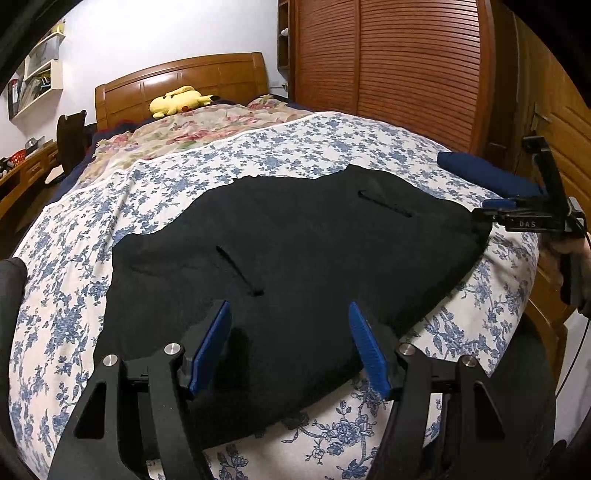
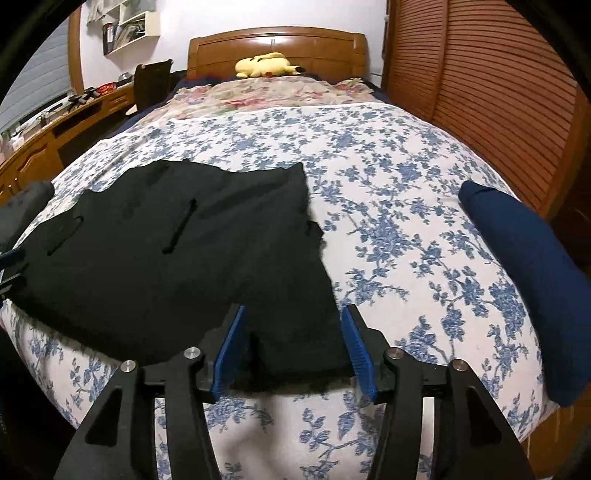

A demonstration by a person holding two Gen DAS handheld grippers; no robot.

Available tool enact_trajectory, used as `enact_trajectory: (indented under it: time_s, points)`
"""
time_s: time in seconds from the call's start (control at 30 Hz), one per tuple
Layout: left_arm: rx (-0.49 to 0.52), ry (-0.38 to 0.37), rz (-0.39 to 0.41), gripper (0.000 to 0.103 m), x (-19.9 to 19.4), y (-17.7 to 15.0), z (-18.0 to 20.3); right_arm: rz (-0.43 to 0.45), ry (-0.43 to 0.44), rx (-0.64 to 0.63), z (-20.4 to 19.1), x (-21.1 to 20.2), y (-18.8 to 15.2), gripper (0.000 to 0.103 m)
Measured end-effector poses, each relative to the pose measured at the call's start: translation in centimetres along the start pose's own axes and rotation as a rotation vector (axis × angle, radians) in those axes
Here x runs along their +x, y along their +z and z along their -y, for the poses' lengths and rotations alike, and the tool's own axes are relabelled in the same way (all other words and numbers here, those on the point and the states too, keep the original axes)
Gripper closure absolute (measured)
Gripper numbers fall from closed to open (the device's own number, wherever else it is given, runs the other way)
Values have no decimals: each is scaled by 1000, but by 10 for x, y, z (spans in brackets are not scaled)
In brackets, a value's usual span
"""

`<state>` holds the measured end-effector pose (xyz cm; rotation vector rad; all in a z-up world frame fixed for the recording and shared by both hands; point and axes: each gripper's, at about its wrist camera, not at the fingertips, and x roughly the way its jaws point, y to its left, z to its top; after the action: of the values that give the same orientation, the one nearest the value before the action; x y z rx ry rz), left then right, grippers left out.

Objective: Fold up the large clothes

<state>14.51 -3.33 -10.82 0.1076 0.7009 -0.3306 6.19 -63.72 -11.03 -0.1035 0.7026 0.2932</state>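
**A:** Where is the garment?

**B:** A black garment [image 1: 295, 258] lies spread flat on the bed's blue-flowered white cover [image 1: 74, 288], near the foot end. Two slit pockets show on its upper face. What kind of garment it is, I cannot tell for certain.

**A:** And the left gripper?

**B:** The left gripper [image 1: 290, 308] sits low at the near edge of the black cloth, jaws spread wide. Its blue pads [image 1: 210, 343] stand well apart with the fabric lying between them, nothing pinched. From the right wrist view only a sliver of it shows at the left border, beside the cloth's far side edge.

**A:** The right one?

**B:** The right gripper [image 2: 291, 312] is also parted, its blue pads [image 2: 356, 350] either side of the garment's near right corner. The cloth lies flat between them and is not clamped. In the left wrist view that same gripper [image 1: 495, 206] appears at the right, level with the garment's right edge, a hand [image 1: 580, 266] on its handle.

**A:** What else is on the bed?

**B:** A folded dark blue cloth [image 2: 532, 273] lies at the right edge of the cover, well apart from the black one. Farther up is a pink-flowered quilt [image 2: 266, 92], and a yellow plush toy [image 2: 267, 63] rests against the wooden headboard [image 2: 277, 42].

**A:** Around the bed?

**B:** A slatted wooden wardrobe [image 2: 491, 81] stands on the right, a wooden desk [image 2: 55, 129] on the left, and white wall shelves [image 2: 129, 27] hang above it.
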Motion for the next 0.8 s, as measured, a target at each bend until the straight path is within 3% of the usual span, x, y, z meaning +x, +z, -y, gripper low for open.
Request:
enact_trajectory:
  time_s: [0.2, 0.4, 0.63, 0.7, 0.8]
  points:
    - [11, -2, -22, 36, 7, -1, 4, -57, -12, 43, 11, 15, -10, 37]
    - [15, -5, -38, 36, 12, -2, 6, -80, 39, 123, 23, 25, -13, 36]
    - [16, -2, -52, 36, 17, -3, 8, -105, 66, 118, 19, 31, -17, 36]
    - [14, -4, -58, 36, 18, -3, 8, -106, 91, 111, 17, 32, -18, 46]
    - [9, -7, -68, 36, 20, -3, 7, -108, 104, 100, 15, 32, -18, 50]
